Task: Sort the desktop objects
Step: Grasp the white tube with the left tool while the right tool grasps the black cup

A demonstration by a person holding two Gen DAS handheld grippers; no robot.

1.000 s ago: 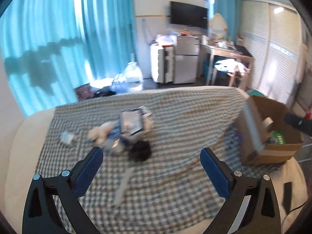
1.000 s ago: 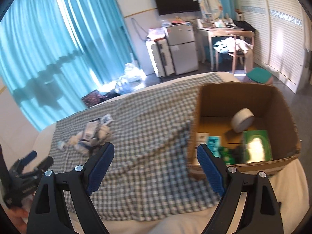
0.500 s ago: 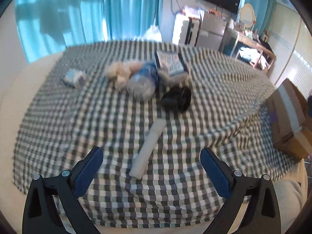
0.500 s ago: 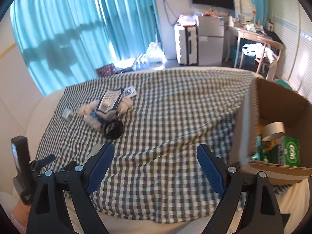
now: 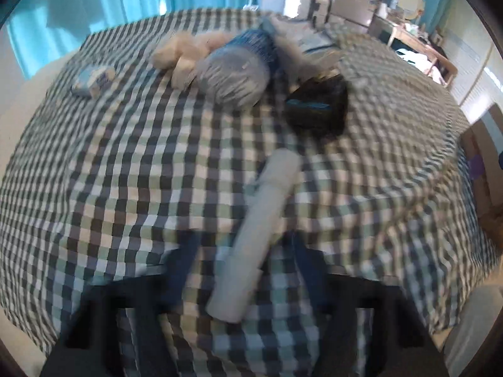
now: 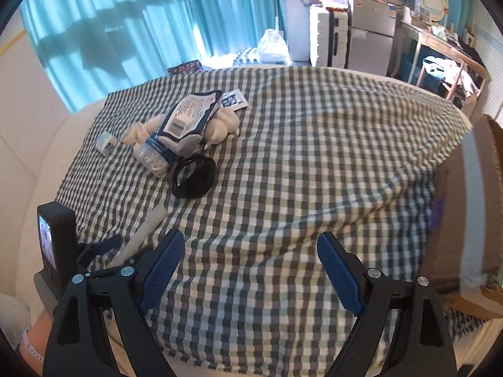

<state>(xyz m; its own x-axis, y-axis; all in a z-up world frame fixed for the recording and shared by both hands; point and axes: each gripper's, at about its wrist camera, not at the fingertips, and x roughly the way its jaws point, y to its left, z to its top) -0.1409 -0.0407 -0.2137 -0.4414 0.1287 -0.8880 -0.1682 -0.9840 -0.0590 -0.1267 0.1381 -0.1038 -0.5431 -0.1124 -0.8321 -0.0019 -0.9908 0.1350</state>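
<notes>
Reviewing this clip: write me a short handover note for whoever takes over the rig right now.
Left gripper: jaws closing around the white tube on the checked cloth; grip not confirmed, view blurred.
Right gripper: open, empty, over bare cloth.
Cardboard box sits at the cloth's right edge.
Left to sort: black ring, plastic bottle, printed pouch, small packet, soft white toy, small wrapped item.
Next, probably: finish the grip, carry the tube to the box.
</notes>
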